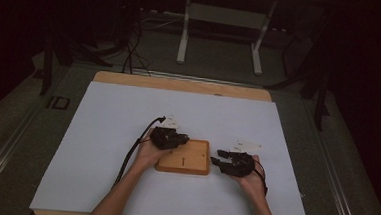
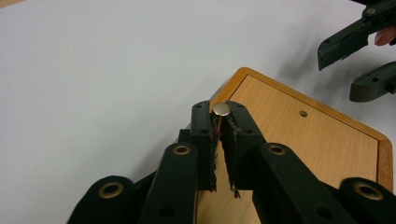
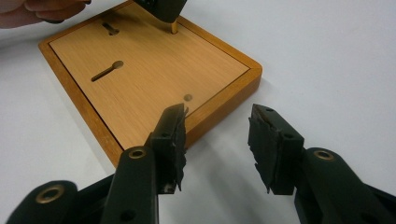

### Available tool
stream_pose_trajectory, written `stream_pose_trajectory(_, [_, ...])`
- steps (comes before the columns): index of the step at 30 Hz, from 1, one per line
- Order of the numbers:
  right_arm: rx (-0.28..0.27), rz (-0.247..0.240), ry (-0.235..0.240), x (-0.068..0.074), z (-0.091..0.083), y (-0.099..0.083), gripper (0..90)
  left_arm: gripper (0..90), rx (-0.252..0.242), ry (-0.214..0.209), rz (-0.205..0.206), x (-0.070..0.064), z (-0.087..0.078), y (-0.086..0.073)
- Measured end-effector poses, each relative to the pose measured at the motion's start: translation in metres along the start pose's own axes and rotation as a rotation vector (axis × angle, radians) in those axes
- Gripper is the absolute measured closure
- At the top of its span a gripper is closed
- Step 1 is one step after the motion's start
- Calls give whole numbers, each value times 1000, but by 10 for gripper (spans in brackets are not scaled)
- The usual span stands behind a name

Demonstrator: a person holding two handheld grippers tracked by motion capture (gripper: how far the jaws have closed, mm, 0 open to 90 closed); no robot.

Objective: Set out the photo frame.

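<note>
The right gripper (image 3: pixel 217 140), jaws spread and empty, waits just beside the wooden board's (image 3: pixel 154 70) near edge, probably ready to steady it. Farther in, the left gripper (image 2: pixel 219 122) pinches a small brass pin (image 2: pixel 221 109) upright over the board's corner, apparently to seat it; the board's keyhole slots (image 3: pixel 107 70) sit empty.

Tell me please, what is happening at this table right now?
A person works with two hand-held grippers over a wooden board on a white sheet. The left gripper is shut on a small brass pin, holding it above the board. The right gripper is open beside the board's edge, holding nothing.
</note>
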State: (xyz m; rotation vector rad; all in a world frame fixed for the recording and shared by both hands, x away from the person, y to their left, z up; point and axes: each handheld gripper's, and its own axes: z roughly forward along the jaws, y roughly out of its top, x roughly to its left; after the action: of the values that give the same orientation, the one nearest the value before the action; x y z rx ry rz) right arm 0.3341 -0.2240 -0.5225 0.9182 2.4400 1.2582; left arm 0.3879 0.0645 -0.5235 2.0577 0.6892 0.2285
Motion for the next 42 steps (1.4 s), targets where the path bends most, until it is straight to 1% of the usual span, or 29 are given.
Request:
stream_pose_trajectory(6, [3, -4, 6, 0, 0, 0, 554, 803, -6, -9, -6, 2, 1, -1])
stream_pose_trajectory(9, [8, -14, 16, 2, 1, 0, 550, 833, 2, -22, -6, 2, 2, 0])
stream_pose_trajectory(12, [9, -26, 28, 4, 1, 1, 539, 839, 9, -25, -7, 3, 2, 1])
stream_pose_trajectory(15, [13, -42, 41, 6, 2, 1, 532, 841, 21, -46, -20, 6, 2, 2])
stream_pose_trajectory(16, [13, -42, 41, 6, 2, 1, 532, 841, 21, -46, -20, 6, 2, 2])
stream_pose_trajectory(18, [17, -51, 51, 7, 3, 2, 527, 840, 25, -65, -31, 8, 3, 3])
stream_pose_trajectory(19, [20, -60, 61, 8, 3, 2, 513, 841, 25, -65, -31, 8, 3, 3])
stream_pose_trajectory(21, [29, -71, 89, 10, 2, 1, 480, 841, 37, -80, -35, 11, 3, 5])
stream_pose_trajectory(22, [32, -85, 95, 11, 1, 1, 462, 842, 38, -86, -39, 12, 3, 5])
stream_pose_trajectory(25, [44, -125, 90, 15, -2, 2, 424, 842, 37, -98, -48, 14, 4, 5])
stream_pose_trajectory(26, [45, -130, 92, 16, -2, 2, 413, 842, 36, -106, -56, 16, 4, 5])
stream_pose_trajectory(29, [40, -142, 98, 18, -2, 3, 396, 843, 36, -109, -57, 17, 4, 5])
stream_pose_trajectory(32, [51, -174, 108, 21, 0, 3, 363, 844, 38, -118, -69, 18, 5, 6])
stream_pose_trajectory(33, [54, -179, 108, 21, 1, 3, 351, 844, 38, -127, -77, 20, 5, 6])
stream_pose_trajectory(36, [64, -180, 117, 21, 3, 2, 318, 844, 47, -131, -86, 22, 6, 8])
stream_pose_trajectory(38, [70, -178, 109, 21, 4, 2, 285, 845, 50, -134, -90, 23, 7, 9])
stream_pose_trajectory(42, [76, -193, 99, 23, 6, 2, 231, 845, 54, -133, -102, 24, 8, 10])
